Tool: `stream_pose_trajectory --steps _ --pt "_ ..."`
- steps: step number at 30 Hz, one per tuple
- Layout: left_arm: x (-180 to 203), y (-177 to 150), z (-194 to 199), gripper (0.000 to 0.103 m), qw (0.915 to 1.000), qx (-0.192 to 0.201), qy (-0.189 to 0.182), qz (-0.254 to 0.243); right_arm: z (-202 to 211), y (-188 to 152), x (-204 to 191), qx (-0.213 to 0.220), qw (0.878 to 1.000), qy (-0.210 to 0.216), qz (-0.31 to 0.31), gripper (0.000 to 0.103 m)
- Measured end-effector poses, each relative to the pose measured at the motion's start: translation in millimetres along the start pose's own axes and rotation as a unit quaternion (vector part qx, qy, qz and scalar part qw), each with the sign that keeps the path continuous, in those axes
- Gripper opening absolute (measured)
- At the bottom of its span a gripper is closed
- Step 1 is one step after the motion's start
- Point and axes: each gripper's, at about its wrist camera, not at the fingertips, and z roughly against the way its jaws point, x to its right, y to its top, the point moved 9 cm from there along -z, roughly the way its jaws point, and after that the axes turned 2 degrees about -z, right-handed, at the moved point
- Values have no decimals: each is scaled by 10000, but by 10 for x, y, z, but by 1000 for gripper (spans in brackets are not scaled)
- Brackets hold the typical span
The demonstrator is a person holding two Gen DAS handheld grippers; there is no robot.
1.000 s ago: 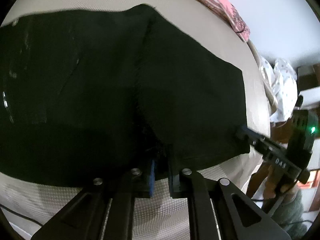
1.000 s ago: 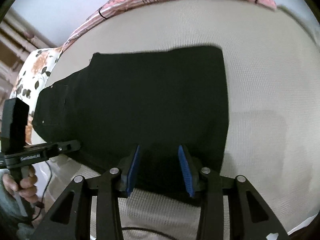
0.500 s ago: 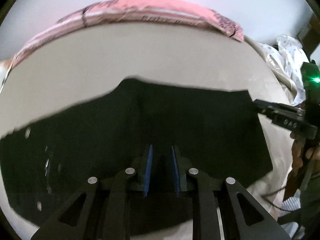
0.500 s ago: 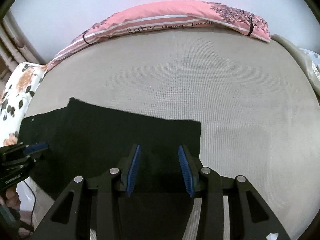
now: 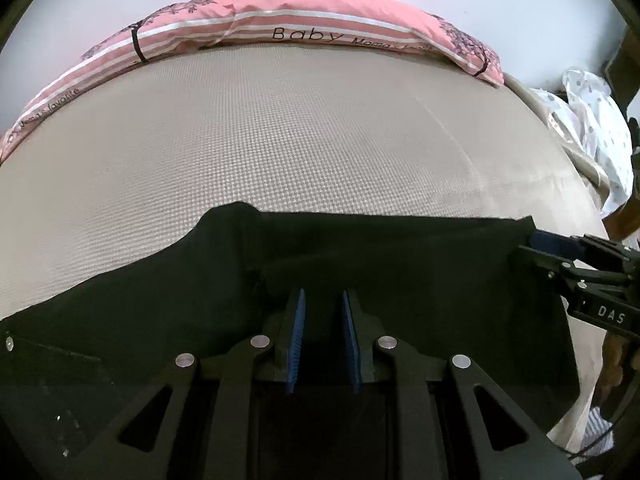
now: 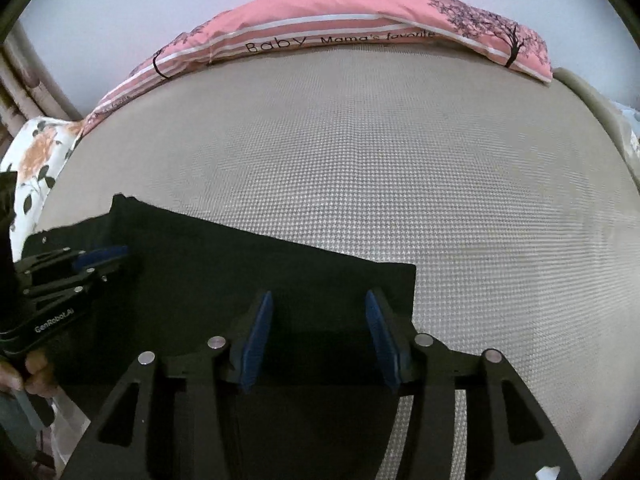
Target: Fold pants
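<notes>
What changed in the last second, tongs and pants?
Both cameras pulled back: the black pants now sit low in frame, with more bed and the pink pillow visible. Left tongs parted slightly, cloth apparently released. Right tongs are opening, gripping nothing. Pants stayed folded flat on the bed.

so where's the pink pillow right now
The pink pillow lies along the far edge of the beige mattress, against the wall, in both wrist views; the black pants lie at the near edge.
</notes>
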Motion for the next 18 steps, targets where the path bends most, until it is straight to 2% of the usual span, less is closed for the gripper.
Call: stream_pose_trajectory --steps 2,5,7,10,13,14,18 --pt "-34 -58 54 20 10000 -30 -4 35 25 -48 -56 -52 10000 33 57 46" --pt "-92 -188 118 20 9996 -138 9 229 59 -239 -177 -288 9991 300 -44 46" --pt "-148 -377 185 20 9988 -272 -12 409 88 -397 -262 -359 9988 330 -33 48" --pt "-287 -645 420 20 9969 -254 -167 729 146 -607 -459 -462 9981 315 275 48" --pt "-492 -838 712 20 9942 -138 -224 1043 188 -776 -645 -572 9968 404 389 48" --pt "-564 -862 801 20 9937 34 -236 1091 199 -831 -729 -620 9961 476 409 48" --pt "-973 -1069 1242 20 9892 303 -62 1435 206 -962 -1063 -795 9923 678 666 48"
